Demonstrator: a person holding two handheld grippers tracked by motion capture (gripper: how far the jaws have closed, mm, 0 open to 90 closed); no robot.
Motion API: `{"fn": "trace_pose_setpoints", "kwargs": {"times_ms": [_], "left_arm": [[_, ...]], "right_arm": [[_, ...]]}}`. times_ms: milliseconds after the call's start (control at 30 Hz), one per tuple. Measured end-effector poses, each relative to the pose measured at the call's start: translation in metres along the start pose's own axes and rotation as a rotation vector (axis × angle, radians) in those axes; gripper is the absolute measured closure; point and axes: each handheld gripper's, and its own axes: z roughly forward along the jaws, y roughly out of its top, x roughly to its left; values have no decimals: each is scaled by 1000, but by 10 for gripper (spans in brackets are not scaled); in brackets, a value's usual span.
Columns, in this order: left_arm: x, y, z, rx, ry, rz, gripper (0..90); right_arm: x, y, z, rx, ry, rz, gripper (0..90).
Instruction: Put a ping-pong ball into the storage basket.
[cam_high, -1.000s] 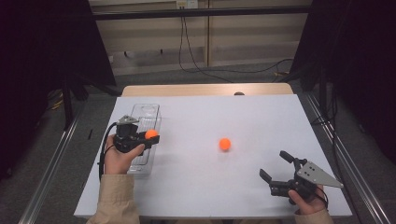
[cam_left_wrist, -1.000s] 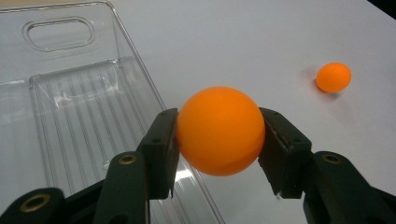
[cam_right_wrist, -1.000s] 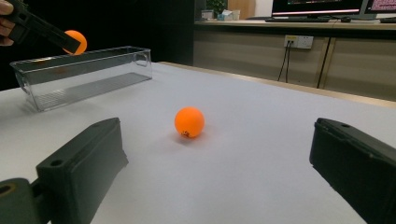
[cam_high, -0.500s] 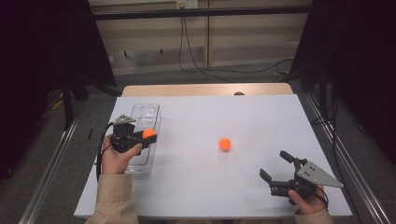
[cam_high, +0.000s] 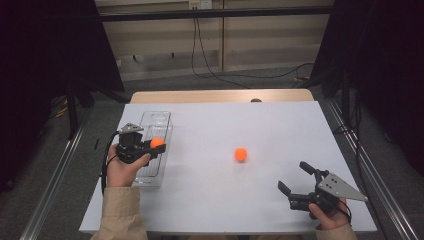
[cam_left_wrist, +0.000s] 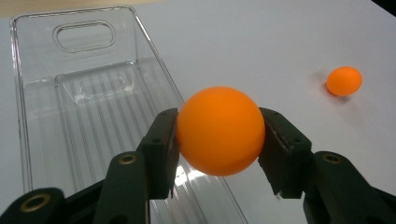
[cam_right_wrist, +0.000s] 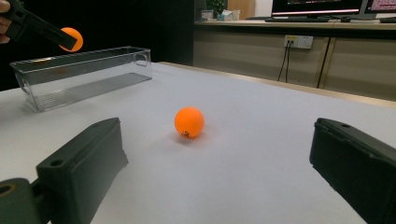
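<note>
Holding an orange ball (cam_left_wrist: 219, 130) above the empty clear bin (cam_left_wrist: 70, 98), left gripper (cam_left_wrist: 219, 140); right gripper (cam_right_wrist: 215, 154) gapes wide.

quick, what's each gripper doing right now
Left gripper: shut on an orange ball, held above the clear bin.
Right gripper: open, holding nothing.

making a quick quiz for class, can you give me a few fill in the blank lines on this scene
1. The left gripper is shut on an ____ ball.
2. The clear bin holds ____ balls inside.
3. The right gripper has its jaws ____.
4. The loose ball rests on the ____ table.

Missing words: orange; no; open; white
</note>
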Motion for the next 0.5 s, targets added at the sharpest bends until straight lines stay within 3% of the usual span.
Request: {"fn": "trace_pose_setpoints", "kwargs": {"times_ms": [500], "left_arm": [[4, -3, 1, 8, 31, 0, 508]], "right_arm": [[0, 0, 0, -1, -1, 3, 24]]}}
